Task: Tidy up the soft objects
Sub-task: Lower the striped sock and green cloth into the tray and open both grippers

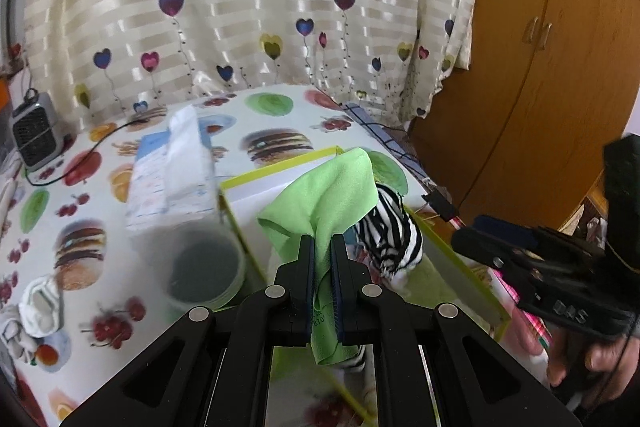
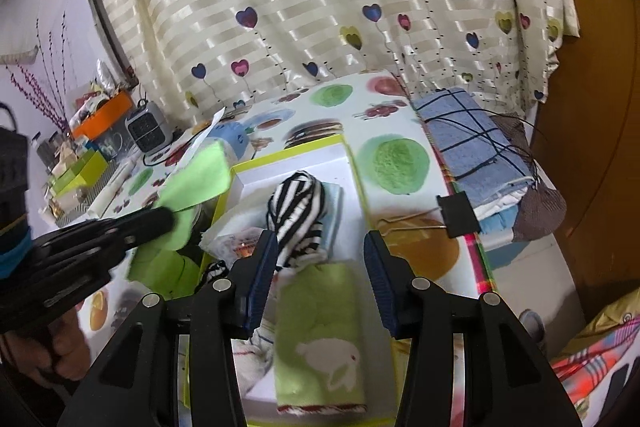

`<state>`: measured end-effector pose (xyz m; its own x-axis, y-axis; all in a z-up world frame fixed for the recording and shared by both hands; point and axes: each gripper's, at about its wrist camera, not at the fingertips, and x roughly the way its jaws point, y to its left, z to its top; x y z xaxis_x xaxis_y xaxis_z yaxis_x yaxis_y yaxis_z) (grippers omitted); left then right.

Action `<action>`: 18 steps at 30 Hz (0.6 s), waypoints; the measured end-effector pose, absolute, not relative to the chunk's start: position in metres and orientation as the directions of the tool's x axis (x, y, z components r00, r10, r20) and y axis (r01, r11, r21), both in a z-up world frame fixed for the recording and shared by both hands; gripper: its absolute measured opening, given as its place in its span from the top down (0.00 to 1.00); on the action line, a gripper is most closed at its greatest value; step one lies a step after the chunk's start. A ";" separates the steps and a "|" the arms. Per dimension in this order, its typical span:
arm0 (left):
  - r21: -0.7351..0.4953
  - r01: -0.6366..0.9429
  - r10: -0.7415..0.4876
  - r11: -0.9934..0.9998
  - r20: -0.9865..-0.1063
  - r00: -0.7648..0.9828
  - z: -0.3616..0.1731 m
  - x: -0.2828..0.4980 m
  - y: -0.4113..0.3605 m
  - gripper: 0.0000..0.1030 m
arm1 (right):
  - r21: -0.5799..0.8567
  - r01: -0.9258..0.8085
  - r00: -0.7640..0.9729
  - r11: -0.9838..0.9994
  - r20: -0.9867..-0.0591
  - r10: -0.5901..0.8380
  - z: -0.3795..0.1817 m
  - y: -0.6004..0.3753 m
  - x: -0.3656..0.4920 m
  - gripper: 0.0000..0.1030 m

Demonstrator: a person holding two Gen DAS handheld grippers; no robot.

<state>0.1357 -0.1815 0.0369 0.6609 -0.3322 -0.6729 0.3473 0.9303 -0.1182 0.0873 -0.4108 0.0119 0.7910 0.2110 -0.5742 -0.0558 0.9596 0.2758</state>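
My left gripper (image 1: 321, 241) is shut on a light green cloth (image 1: 324, 199) and holds it up over the left edge of a white box with a yellow-green rim (image 1: 280, 169). In the right wrist view the same cloth (image 2: 196, 179) hangs left of the box (image 2: 288, 151). My right gripper (image 2: 320, 245) is open and empty above the box. Inside the box lie a black-and-white striped sock roll (image 2: 298, 215), a folded green towel with a white animal (image 2: 320, 339) and a pale blue cloth (image 2: 334, 203). The striped roll also shows in the left wrist view (image 1: 390, 227).
A grey cup (image 1: 204, 269) and a tissue pack (image 1: 172, 175) stand left of the box. A white sock (image 1: 38, 303) lies at the table's left. A small heater (image 1: 34, 133) sits at the back left. Folded blue towels (image 2: 472, 151) and a binder clip (image 2: 458, 215) are on the right.
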 end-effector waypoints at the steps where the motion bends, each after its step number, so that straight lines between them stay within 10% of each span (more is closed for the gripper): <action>1: -0.120 0.344 -0.330 0.931 -0.679 0.656 0.035 0.140 -0.185 0.93 | 0.281 -0.052 0.792 0.958 -0.573 0.211 0.011 -0.413 0.086 0.55; 12: -0.136 0.275 -0.284 0.952 -0.728 0.624 0.009 0.181 -0.198 0.92 | 0.312 -0.039 0.792 0.949 -0.569 0.220 0.003 -0.428 0.080 0.55; 18: -0.173 0.289 -0.321 0.942 -0.717 0.619 0.013 0.177 -0.193 0.69 | 0.311 -0.047 0.794 0.949 -0.565 0.224 0.005 -0.426 0.079 0.55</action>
